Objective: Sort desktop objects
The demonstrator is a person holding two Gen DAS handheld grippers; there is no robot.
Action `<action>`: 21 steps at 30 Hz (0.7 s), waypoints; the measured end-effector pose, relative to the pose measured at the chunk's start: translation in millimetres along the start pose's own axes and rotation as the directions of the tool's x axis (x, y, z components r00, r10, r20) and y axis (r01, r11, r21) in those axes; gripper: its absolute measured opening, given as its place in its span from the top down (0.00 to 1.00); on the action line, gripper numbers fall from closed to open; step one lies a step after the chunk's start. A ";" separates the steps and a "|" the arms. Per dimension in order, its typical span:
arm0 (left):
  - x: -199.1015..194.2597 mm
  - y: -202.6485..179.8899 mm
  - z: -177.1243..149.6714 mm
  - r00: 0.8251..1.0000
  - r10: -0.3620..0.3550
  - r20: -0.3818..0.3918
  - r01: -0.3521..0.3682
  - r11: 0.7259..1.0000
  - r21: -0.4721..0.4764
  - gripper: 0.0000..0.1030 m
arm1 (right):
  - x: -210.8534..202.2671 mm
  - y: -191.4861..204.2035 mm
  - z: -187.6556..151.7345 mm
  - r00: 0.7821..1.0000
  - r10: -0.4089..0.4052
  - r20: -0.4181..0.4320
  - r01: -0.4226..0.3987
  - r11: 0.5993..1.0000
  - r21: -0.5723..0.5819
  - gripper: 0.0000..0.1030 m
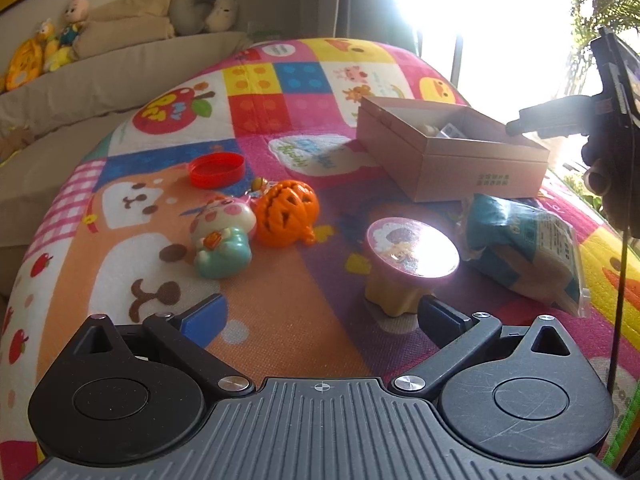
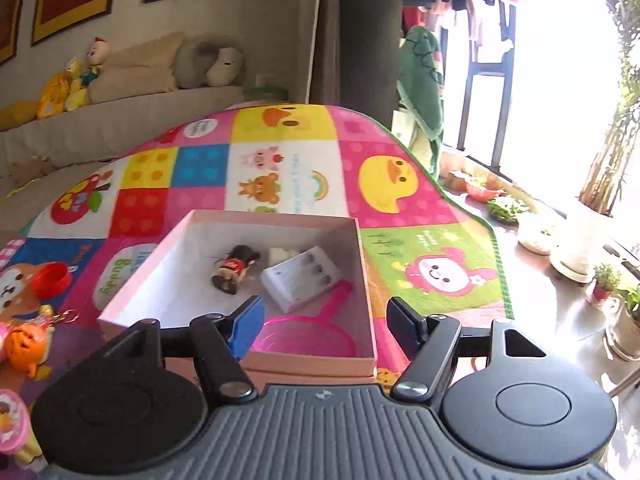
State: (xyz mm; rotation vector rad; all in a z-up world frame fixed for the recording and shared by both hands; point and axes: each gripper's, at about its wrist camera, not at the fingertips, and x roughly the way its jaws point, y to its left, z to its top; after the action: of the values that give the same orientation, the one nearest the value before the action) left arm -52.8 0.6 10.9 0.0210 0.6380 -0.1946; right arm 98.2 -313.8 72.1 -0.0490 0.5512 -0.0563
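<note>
A pink cardboard box (image 2: pixel 132 304) lies open on the colourful play mat (image 2: pixel 400 216). Inside it are a small figurine (image 2: pixel 234 266), a white charger (image 2: pixel 302 276) and a pink strainer (image 2: pixel 308 336). My right gripper (image 2: pixel 326 320) hovers open over the box's near edge with nothing between its fingers. In the left wrist view the box (image 1: pixel 452 160) sits at the far right. My left gripper (image 1: pixel 320 312) is open and empty, low over the mat. Ahead of it are a jelly cup (image 1: pixel 412 256), an orange pumpkin toy (image 1: pixel 287 213), a pig figurine (image 1: pixel 222 236), a red lid (image 1: pixel 217 170) and a blue packet (image 1: pixel 524 248).
A beige sofa (image 1: pixel 120 68) with plush toys runs along the left and back. The mat's right edge drops to a bare tabletop (image 2: pixel 552 320) with potted plants and bowls by a bright window. A hand (image 1: pixel 600 176) holds the right gripper at the left view's right edge.
</note>
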 end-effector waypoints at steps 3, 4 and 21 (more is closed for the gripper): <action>0.3 3.1 0.2 1.000 -0.009 0.002 0.009 1.000 -0.018 0.00 | 42.7 0.5 0.8 0.995 0.004 -0.098 -0.005 1.000 -0.009 0.55; 0.0 4.0 0.1 1.000 -0.013 0.004 0.013 1.000 -0.024 0.00 | 49.9 4.0 0.4 0.994 0.001 -0.112 -0.003 1.000 -0.021 0.62; 1.8 -1.4 -0.3 1.000 -0.019 -0.001 0.019 1.000 0.008 0.00 | -21.6 53.1 -6.6 0.958 0.283 -0.041 -0.286 0.950 -0.125 0.43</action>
State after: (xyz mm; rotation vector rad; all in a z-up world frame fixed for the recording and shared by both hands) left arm -51.8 -1.0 9.7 0.0225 0.6386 -0.2160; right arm 78.4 -259.6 74.4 -0.0952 0.5796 0.2617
